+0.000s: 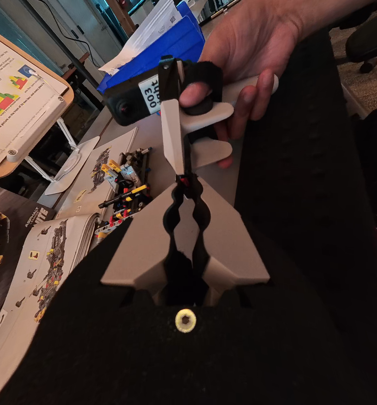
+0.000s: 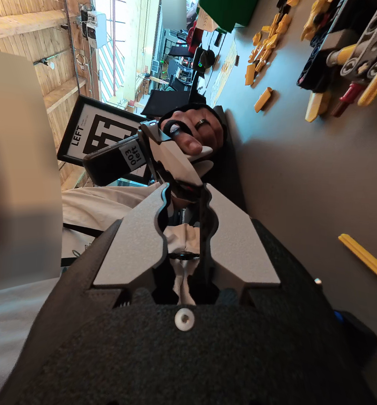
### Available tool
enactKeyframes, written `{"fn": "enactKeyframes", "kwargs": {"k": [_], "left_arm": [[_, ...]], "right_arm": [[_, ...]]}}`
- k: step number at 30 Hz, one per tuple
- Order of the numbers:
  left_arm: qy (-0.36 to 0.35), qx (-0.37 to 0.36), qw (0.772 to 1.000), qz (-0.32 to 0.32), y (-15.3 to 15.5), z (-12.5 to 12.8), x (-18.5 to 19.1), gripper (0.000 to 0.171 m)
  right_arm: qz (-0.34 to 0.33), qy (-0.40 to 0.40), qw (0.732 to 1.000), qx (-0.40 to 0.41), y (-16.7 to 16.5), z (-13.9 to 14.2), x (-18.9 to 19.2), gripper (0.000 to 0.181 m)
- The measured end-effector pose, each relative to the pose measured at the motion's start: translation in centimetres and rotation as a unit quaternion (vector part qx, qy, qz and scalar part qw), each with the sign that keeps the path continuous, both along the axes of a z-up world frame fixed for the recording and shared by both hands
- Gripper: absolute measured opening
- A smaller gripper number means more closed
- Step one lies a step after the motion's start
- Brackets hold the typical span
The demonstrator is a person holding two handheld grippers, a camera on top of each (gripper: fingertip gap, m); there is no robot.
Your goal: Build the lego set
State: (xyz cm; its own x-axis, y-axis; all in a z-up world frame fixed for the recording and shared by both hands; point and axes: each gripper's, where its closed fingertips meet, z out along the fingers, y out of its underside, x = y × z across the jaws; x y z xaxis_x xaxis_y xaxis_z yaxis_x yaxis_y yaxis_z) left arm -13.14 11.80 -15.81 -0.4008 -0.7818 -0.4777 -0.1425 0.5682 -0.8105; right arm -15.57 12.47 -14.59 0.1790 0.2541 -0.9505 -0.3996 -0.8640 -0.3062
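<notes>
- The left gripper [image 1: 186,188], a two-finger tool with pale grey shells and wavy black pads, has its tips drawn together on a small red-and-black lego piece [image 1: 184,180]; behind the tips the pads bow apart, so only the very ends pinch
- The right gripper [image 1: 182,168] comes in nose to nose, held by a bare hand [image 1: 244,72]; its closed tips meet the same small piece at the left gripper's tips
- In the right wrist view the right gripper [image 2: 187,188] shows its tips narrowed around something dark with a red fleck [image 2: 188,188], where the left gripper [image 2: 178,173] reaches in, carried by a hand wearing a ring [image 2: 196,131]; whether both grip one piece or two mating ones cannot be told
- The step in hand appears to be a mid-air join or a handover of a small pin-type part, done above the table [image 1: 216,175], not on the model
- The half-built black lego chassis with yellow and red parts [image 1: 128,188] lies beyond and left of the left gripper's tips, beside an open instruction booklet [image 1: 51,263]
- Loose yellow lego panels [image 2: 264,50] lie well off to the right gripper's upper right
- The next move probably calls for a firm, straight push along the pin's axis, then one gripper loosening while the other keeps its pinch
- Such a tiny part could twist or drop if both let go at once
</notes>
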Motion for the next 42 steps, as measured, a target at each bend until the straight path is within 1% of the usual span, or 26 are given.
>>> {"fn": "enactKeyframes", "kwargs": {"k": [2, 6, 13, 18, 23, 26, 29, 37, 40, 42], "left_arm": [[0.002, 0.001, 1.0, -0.001, 0.0, -0.1, 0.0, 0.004], [0.001, 0.005, 1.0, 0.0, -0.1, -0.1, 0.0, 0.004], [0.009, 0.024, 1.0, 0.005, 0.0, -0.6, 0.1, 0.004], [0.017, 0.039, 0.999, 0.011, 0.1, -1.1, 0.2, 0.004], [0.006, 0.04, 0.999, 0.012, 0.1, -0.9, 0.2, 0.003], [0.001, 0.037, 0.999, 0.007, 0.0, -0.7, 0.1, 0.004], [-0.001, 0.029, 1.0, 0.007, 0.1, -0.5, 0.1, 0.004], [0.0, 0.049, 0.999, 0.012, 0.1, -0.9, 0.2, 0.004], [-0.004, 0.041, 0.999, 0.013, 0.2, -0.6, 0.2, 0.004], [-0.023, 0.023, 0.999, 0.01, 0.1, 0.3, 0.1, 0.004]], "right_arm": [[-0.001, 0.004, 1.0, -0.003, 0.0, -0.1, 0.0, 0.027], [-0.003, -0.007, 1.0, -0.006, 0.0, -0.4, 0.0, 0.021], [-0.002, -0.007, 1.0, -0.024, 0.0, -0.9, 0.0, 0.019], [-0.007, -0.042, 0.999, -0.026, 0.0, -1.8, 0.1, 0.018], [-0.004, -0.018, 1.0, -0.025, 0.1, -1.3, 0.1, 0.017], [0.0, -0.02, 1.0, -0.018, -0.1, -1.2, 0.1, 0.017], [-0.002, 0.006, 1.0, -0.021, 0.1, -0.8, 0.1, 0.019], [-0.001, -0.001, 1.0, -0.03, 0.0, -1.2, 0.2, 0.017], [-0.002, -0.008, 1.0, -0.018, 0.1, -1.1, 0.2, 0.016], [-0.006, -0.036, 0.999, 0.026, 0.0, -0.5, 0.0, 0.017]]}}
